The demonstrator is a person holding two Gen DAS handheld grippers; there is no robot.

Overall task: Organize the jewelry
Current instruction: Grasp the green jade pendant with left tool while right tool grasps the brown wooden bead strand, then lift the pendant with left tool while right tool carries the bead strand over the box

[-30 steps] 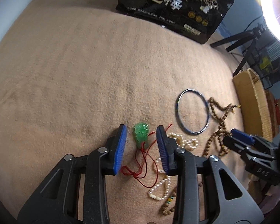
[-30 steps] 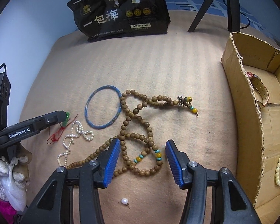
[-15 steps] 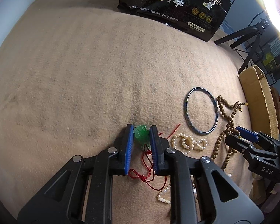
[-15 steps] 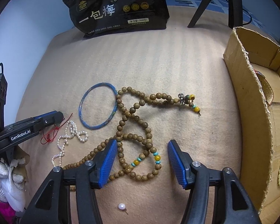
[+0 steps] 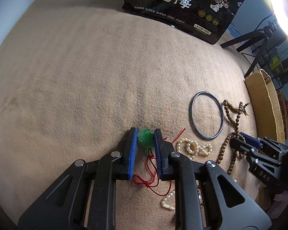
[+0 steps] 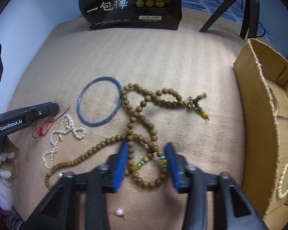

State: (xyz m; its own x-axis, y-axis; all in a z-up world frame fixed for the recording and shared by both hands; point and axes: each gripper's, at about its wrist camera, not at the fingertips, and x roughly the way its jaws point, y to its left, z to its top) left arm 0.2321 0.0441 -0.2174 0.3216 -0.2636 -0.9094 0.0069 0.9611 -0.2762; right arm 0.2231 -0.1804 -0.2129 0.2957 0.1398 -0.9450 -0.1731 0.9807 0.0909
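My left gripper (image 5: 145, 138) is shut on a green jade pendant (image 5: 145, 139) whose red cord (image 5: 150, 174) trails on the tan cloth; it shows at the left of the right wrist view (image 6: 48, 111). My right gripper (image 6: 146, 154) is open, its jaws straddling loops of a long wooden bead necklace (image 6: 133, 118), also in the left wrist view (image 5: 230, 140). A blue bangle (image 6: 99, 100) and a pearl strand (image 6: 67, 130) lie between the two grippers. The bangle (image 5: 206, 115) and pearls (image 5: 192, 146) also show in the left wrist view.
A cardboard box (image 6: 259, 99) stands at the right, holding a cream bead bracelet (image 6: 285, 180). A black snack bag (image 6: 130, 3) lies at the far edge. A loose pearl earring (image 6: 119, 211) lies near my right gripper. Tripod legs (image 6: 245, 9) stand behind.
My left gripper closed on the green pendant. My right gripper moved forward and down over the wooden necklace, its jaws narrowing slightly.
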